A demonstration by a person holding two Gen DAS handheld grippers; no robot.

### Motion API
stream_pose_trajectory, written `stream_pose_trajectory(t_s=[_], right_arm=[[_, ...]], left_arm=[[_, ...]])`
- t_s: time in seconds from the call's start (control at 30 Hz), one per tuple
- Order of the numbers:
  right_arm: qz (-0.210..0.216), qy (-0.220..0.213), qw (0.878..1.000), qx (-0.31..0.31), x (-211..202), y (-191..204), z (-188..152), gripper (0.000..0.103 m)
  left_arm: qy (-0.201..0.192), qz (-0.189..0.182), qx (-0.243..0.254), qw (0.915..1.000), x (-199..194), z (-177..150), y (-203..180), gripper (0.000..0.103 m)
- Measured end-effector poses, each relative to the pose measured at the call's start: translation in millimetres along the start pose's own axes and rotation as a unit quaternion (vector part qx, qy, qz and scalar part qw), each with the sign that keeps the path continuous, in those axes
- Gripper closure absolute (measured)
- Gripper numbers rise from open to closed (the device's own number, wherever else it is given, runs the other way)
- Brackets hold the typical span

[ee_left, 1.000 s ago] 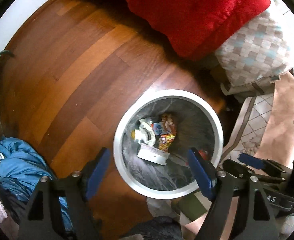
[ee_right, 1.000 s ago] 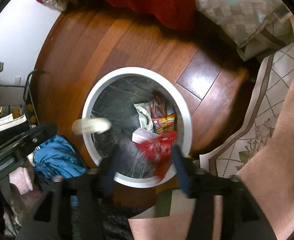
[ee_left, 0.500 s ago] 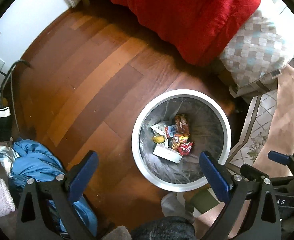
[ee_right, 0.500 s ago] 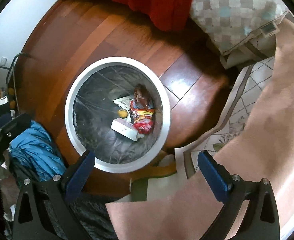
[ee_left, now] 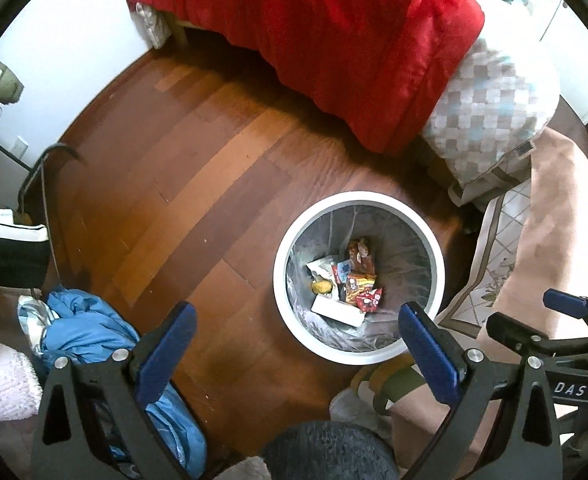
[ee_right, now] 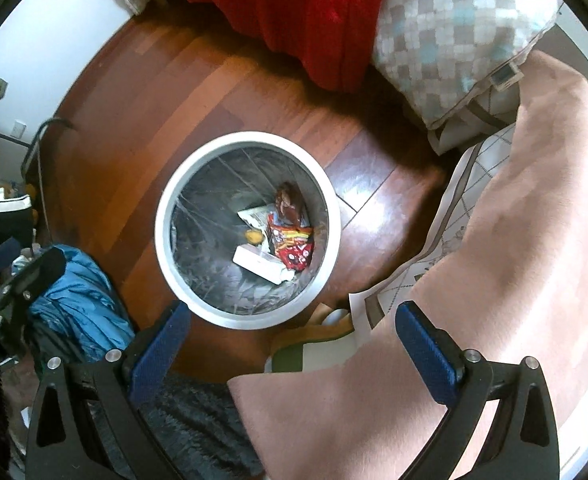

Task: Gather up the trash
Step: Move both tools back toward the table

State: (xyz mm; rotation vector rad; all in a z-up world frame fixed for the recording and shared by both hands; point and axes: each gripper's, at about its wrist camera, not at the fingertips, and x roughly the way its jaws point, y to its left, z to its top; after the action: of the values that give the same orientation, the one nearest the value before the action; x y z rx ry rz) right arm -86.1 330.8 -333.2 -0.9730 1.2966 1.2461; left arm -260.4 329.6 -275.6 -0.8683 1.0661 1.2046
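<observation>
Both grippers hang high above the bin (ee_left: 357, 200), and both are empty — the left gripper (ee_left: 296, 330) has its blue pads spread wide with nothing between them, and the right gripper (ee_right: 290, 330) is just as wide open. The trash sits at the bottom of the lined bin: a red wrapper (ee_right: 297, 254), a striped snack packet (ee_right: 288, 236), a brown wrapper (ee_right: 288, 202), a white carton (ee_right: 258, 262), some crumpled paper (ee_right: 256, 216) and a small yellow lump (ee_right: 254, 236), all heaped together toward one side. The bin stands on the wooden floor (ee_left: 182, 200) just beside the edge of the rug (ee_right: 450, 216), near the bed with its red blanket (ee_left: 346, 40). To my eye the step in hand is looking for whatever is left to pick up. I see no loose litter on the bare boards, so the search is best turned to the edges — around the blue jacket (ee_left: 94, 332) and by the rug's border. The jaws are best left apart on the way down, closing only once a pad sits either side of the piece. Thin wrappers slip easily, so pinching across a crumpled fold seems wiser than at a flat edge.
</observation>
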Motion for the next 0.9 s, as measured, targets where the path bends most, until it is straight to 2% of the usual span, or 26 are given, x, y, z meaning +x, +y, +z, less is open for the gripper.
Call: stream_pose_trajectory(t_s=[0.4,0.57,0.73,0.83,0.9], right_arm=[[0.036,-0.092,0.995,0.01,-94.8,-4.5,-40.6,0.0],[0.076,-0.13,0.988,0.027,-141.0,-17.6,-63.1,0.0],[0.097,-0.161,0.981,0.05,-184.1,-57.6,-88.0,0.0],[0.09,-0.166,0.979,0.069,-202.0,-96.9,-104.6,0.0],[0.068,-0.164,0.98,0.086,-210.7,-137.5,-116.6,0.0]], left_arm=[[-0.079,0.001,0.009,0.9968,-84.6,-23.4,-16.4,0.0],[-0.122,-0.009,0.021,0.9922,-121.7,-33.7,-38.8,0.0],[-0.141,-0.04,0.033,0.9886,-139.5,-36.3,-90.6,0.0],[-0.13,-0.049,0.05,0.989,-129.5,-35.5,-141.4,0.0],[-0.111,-0.063,0.066,0.9896,-115.0,-35.1,-183.5,0.0]])
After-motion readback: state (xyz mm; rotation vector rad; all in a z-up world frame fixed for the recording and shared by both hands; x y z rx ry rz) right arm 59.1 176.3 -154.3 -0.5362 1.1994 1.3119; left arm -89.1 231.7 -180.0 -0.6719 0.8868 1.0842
